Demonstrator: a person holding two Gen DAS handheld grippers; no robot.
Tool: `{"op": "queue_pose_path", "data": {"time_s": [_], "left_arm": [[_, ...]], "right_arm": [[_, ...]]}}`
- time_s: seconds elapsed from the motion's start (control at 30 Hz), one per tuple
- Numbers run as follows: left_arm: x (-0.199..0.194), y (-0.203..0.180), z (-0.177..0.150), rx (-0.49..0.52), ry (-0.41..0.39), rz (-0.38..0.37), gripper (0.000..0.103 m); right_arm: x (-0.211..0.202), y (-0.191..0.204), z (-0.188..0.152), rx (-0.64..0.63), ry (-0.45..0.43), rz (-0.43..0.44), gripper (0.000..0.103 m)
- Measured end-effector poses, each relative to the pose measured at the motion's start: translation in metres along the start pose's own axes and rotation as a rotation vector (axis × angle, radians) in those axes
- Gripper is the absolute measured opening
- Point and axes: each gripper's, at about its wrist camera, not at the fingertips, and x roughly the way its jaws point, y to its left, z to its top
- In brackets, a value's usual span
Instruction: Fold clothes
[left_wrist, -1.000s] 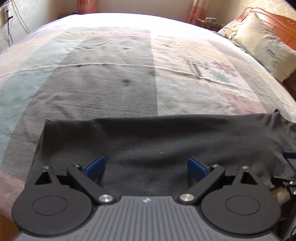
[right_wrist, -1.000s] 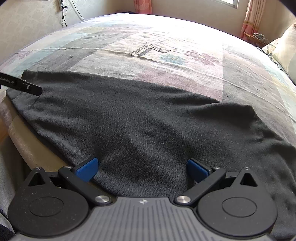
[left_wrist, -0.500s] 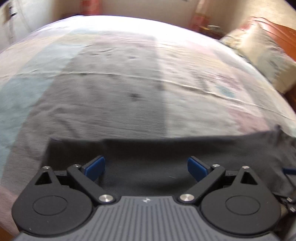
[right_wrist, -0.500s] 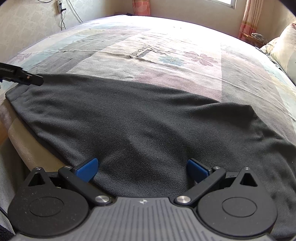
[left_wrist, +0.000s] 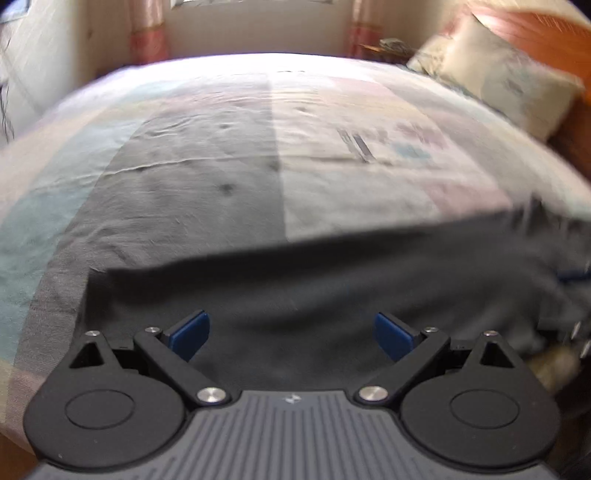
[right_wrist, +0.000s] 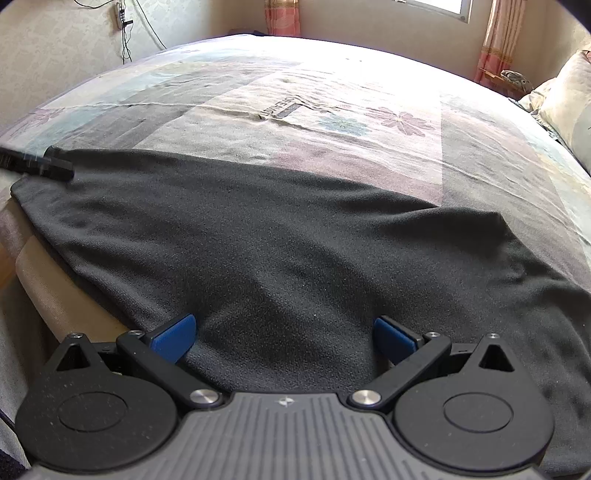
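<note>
A wide bed with a patchwork cover in grey, pink and pale blue fills the space ahead of both grippers. Across its near edge, directly under and in front of the grippers, lies a dark grey cloth. It is spread flat with a few soft folds, and its far edge runs across the bed in front of the fingers. In the left wrist view the cloth looks blurred, and its left corner ends just ahead and to the left of that gripper.

A pillow rests far ahead to the right of the left gripper, against a wooden headboard.

The left gripper has its two blue fingers spread wide apart above the cloth, with nothing between them. The right gripper is spread wide in the same way and holds nothing. Whether the fingertips touch the cloth, I cannot tell.
</note>
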Motion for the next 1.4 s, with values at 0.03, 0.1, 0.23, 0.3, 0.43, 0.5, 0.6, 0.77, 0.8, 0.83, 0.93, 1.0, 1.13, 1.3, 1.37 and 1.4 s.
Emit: {"op": "queue_pose_path", "data": {"time_s": [0.03,0.1,0.23,0.3,0.43,0.5,0.6,0.77,0.8,0.83,0.93,1.0,1.13,1.3,1.37,1.4], "left_arm": [[0.002,-0.002,-0.005,-0.006,0.006,0.01,0.097],[-0.002,-0.002,-0.008,-0.019,0.001,0.017,0.096],[-0.012,-0.003,0.003,-0.024,0.01,0.038,0.096],[-0.012,-0.008,0.005,-0.02,0.003,0.025,0.096],[-0.002,-0.014,0.004,-0.042,0.027,0.033,0.096],[0.001,-0.014,0.0,-0.051,0.042,0.035,0.097],[0.0,-0.014,-0.002,-0.042,0.048,0.044,0.097],[-0.012,-0.024,0.011,-0.03,0.031,0.003,0.096],[-0.014,-0.03,0.014,-0.018,0.018,-0.02,0.096],[-0.015,-0.037,0.017,-0.006,0.008,-0.045,0.096],[-0.007,-0.058,0.021,0.046,0.014,-0.079,0.096],[0.0,-0.065,0.018,0.063,0.032,-0.073,0.096],[0.011,-0.07,0.008,0.078,0.064,-0.063,0.097],[-0.007,-0.051,0.008,0.057,0.019,-0.016,0.097],[-0.009,-0.034,0.006,0.003,0.019,0.006,0.097],[-0.009,-0.025,0.002,-0.027,0.023,0.005,0.097]], "right_arm": [[0.0,0.0,0.0,-0.001,-0.003,0.0,0.103],[-0.001,0.0,-0.002,-0.003,-0.008,-0.001,0.103],[-0.007,-0.004,0.006,0.0,0.018,0.012,0.103],[-0.01,-0.006,0.013,0.019,-0.01,0.024,0.103],[-0.005,-0.004,0.024,0.028,-0.027,0.04,0.103],[0.004,0.0,0.027,0.012,0.0,0.041,0.103],[0.008,0.009,0.019,-0.037,0.028,0.021,0.103],[-0.009,-0.006,0.014,-0.014,0.034,0.016,0.103],[-0.014,-0.014,0.012,0.0,0.026,-0.008,0.103],[-0.018,-0.023,0.01,0.016,0.018,-0.038,0.103],[-0.024,-0.056,-0.003,0.093,0.036,-0.119,0.103],[-0.025,-0.078,-0.013,0.147,0.058,-0.167,0.103],[-0.035,-0.094,-0.035,0.21,0.058,-0.154,0.103],[-0.035,-0.092,-0.042,0.192,0.05,-0.161,0.103],[-0.033,-0.091,-0.04,0.194,0.052,-0.166,0.103],[-0.033,-0.091,-0.04,0.195,0.051,-0.167,0.103]]}}
